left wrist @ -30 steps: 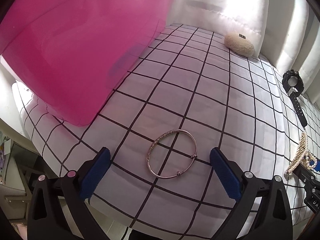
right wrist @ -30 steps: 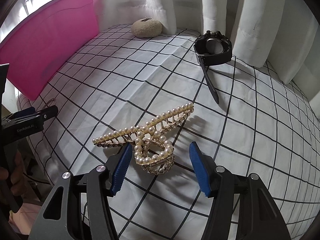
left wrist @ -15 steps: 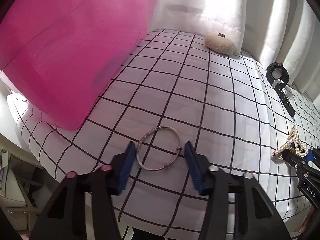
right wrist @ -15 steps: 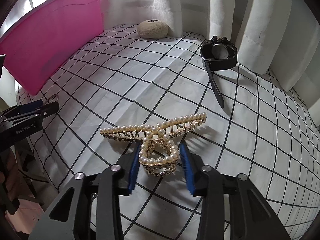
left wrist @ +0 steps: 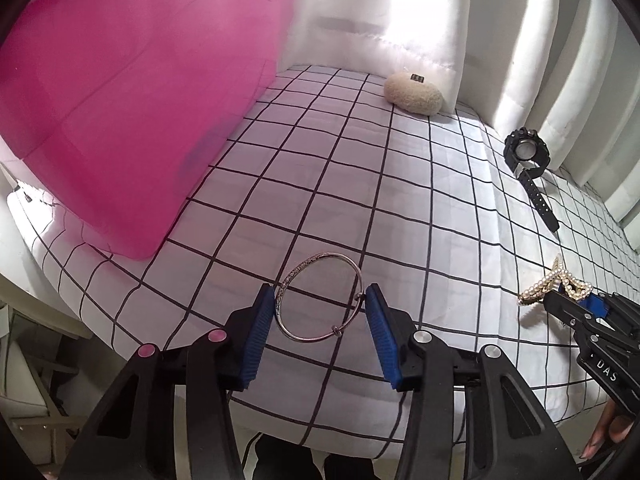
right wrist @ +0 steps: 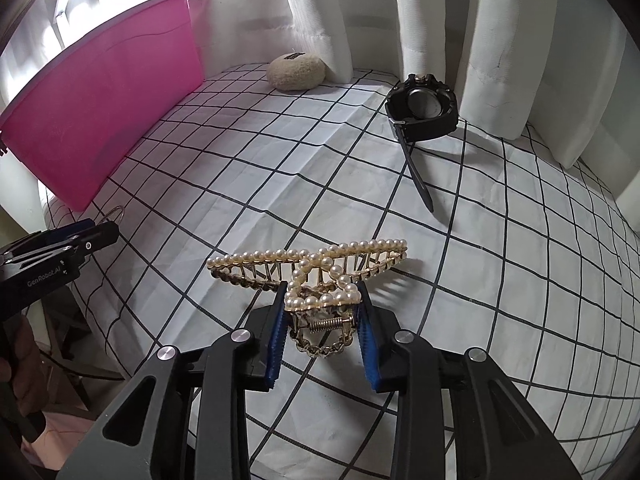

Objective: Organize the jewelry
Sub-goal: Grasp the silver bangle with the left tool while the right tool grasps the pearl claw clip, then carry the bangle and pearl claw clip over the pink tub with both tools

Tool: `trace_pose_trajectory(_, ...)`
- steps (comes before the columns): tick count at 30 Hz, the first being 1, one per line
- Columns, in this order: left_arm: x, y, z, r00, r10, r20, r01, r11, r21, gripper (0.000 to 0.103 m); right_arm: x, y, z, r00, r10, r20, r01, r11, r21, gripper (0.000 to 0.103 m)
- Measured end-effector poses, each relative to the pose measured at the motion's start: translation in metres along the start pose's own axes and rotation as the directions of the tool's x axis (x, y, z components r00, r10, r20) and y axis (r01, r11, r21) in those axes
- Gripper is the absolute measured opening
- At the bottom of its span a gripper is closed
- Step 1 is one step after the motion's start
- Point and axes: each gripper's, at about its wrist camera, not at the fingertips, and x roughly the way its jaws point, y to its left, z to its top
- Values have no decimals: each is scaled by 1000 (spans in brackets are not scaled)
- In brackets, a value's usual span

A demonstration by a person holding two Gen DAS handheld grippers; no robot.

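My left gripper (left wrist: 320,304) is shut on a silver bangle (left wrist: 320,296), its blue pads touching both sides of the ring, which is lifted off the checked sheet. My right gripper (right wrist: 322,304) is shut on the handle end of a pearl hair claw (right wrist: 312,268), held a little above the sheet. The claw also shows at the right edge of the left wrist view (left wrist: 554,284). A pink bin (left wrist: 120,92) stands at the left; it also shows in the right wrist view (right wrist: 104,92).
A black wristwatch (right wrist: 424,108) lies at the back right by the white curtain. A beige fuzzy pouch (right wrist: 298,72) sits at the back near the bin. The sheet's front edge drops off just below both grippers.
Both grippers closed from wide open: the left onto the bangle, the right onto the hair claw. Both items have since risen slightly off the sheet.
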Motion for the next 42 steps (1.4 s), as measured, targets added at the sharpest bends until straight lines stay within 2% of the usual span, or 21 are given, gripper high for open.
trace_pose_trajectory(13,-39,-22,23,997,-63,35,61,997,51,46,-27,-15,3,1000,10,24,-13,995,96,30)
trace_pose_trajectory(26,-76,-33,49,989,-114,94,105,990,92,46,-67,-11,22,995,-19,96,9,995,102,30)
trace_pose_trajectory(34,-114,-24,77,975,-136,173,122,988,89,46,-101,5,54,985,-11,172,0,998,63,30)
trace_pose_trajectory(42,-152,-1,110,955,-139,264,128,990,57,46,-131,35,103,961,28,274,-27,1000,-5,30)
